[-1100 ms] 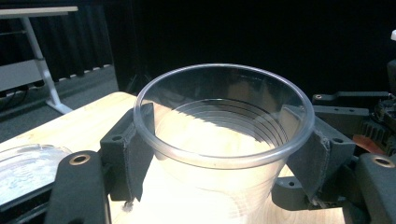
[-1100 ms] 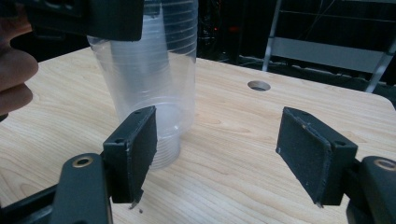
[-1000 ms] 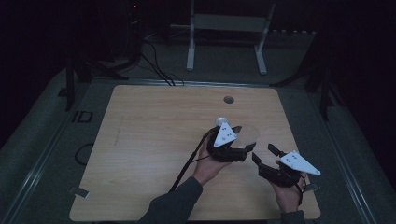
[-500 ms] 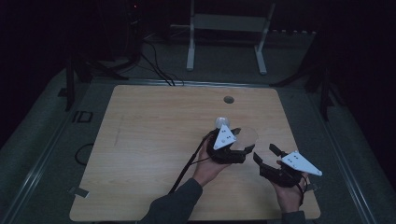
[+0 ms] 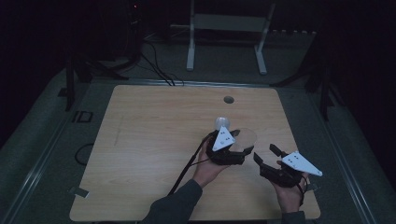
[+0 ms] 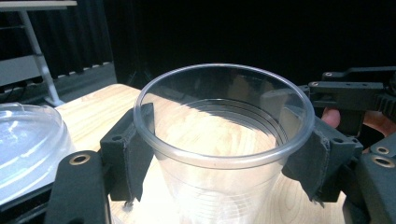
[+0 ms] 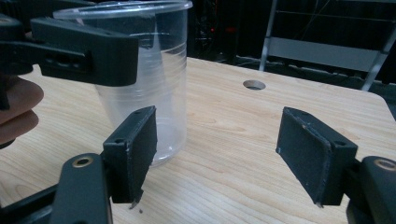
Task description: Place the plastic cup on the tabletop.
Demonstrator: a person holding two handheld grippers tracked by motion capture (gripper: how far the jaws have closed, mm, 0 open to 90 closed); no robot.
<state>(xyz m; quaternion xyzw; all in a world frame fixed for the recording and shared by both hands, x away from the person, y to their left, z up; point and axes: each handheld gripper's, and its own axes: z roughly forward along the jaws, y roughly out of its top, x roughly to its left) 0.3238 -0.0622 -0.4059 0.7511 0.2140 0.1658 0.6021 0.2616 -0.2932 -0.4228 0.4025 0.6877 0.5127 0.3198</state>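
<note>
Two jaws of the left gripper [image 6: 219,179] pinch the clear cup [image 6: 222,140]; right gripper [image 7: 233,154] spread nearby, lid [image 6: 28,140] alongside.

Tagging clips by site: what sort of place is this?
Probably a dim lab or recording room, not a home: a bare wooden table with a cable hole, a metal stand behind on grey floor, dark curtains, and a person's left gripper holding a clear plastic cup.

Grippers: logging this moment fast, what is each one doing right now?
Left gripper: shut on the clear plastic cup, upright on the table.
Right gripper: open, holding nothing, beside the cup.
</note>
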